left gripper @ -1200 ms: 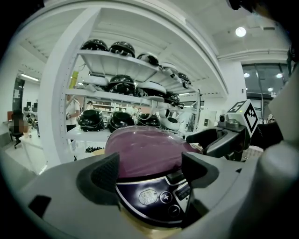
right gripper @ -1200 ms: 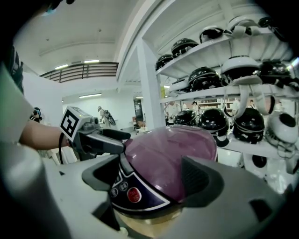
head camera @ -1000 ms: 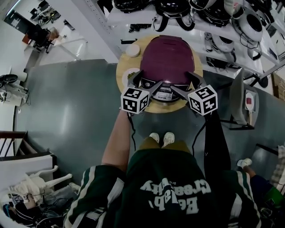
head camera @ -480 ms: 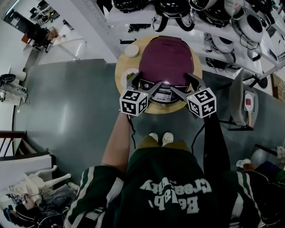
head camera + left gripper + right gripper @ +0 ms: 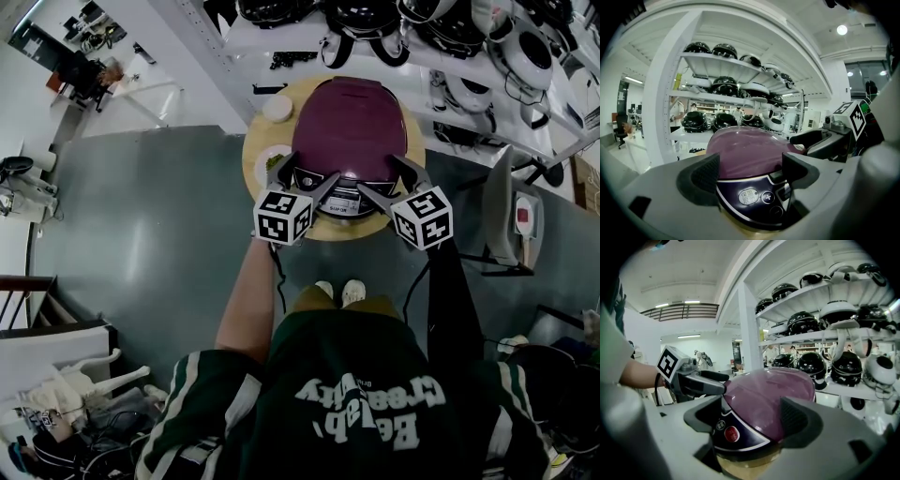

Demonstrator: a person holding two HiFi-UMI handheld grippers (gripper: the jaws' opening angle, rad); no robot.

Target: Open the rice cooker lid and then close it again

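A rice cooker with a dark purple lid (image 5: 352, 127) stands on a small round wooden table (image 5: 330, 227), and its lid is down. My left gripper (image 5: 307, 173) is open, its jaws astride the left part of the cooker's front panel (image 5: 752, 197). My right gripper (image 5: 389, 180) is open too, astride the front right corner (image 5: 740, 437). The right jaws have just been closing a little with the cooker between them, and I cannot see the pads pressing on it. In each gripper view the other gripper shows beside the lid (image 5: 825, 140) (image 5: 696, 380).
On the table left of the cooker sit a small white dish (image 5: 278, 106) and a plate with something green (image 5: 270, 161). White shelves full of other rice cookers (image 5: 450, 28) stand just behind. A chair (image 5: 511, 211) is to the right, and grey floor lies on the left.
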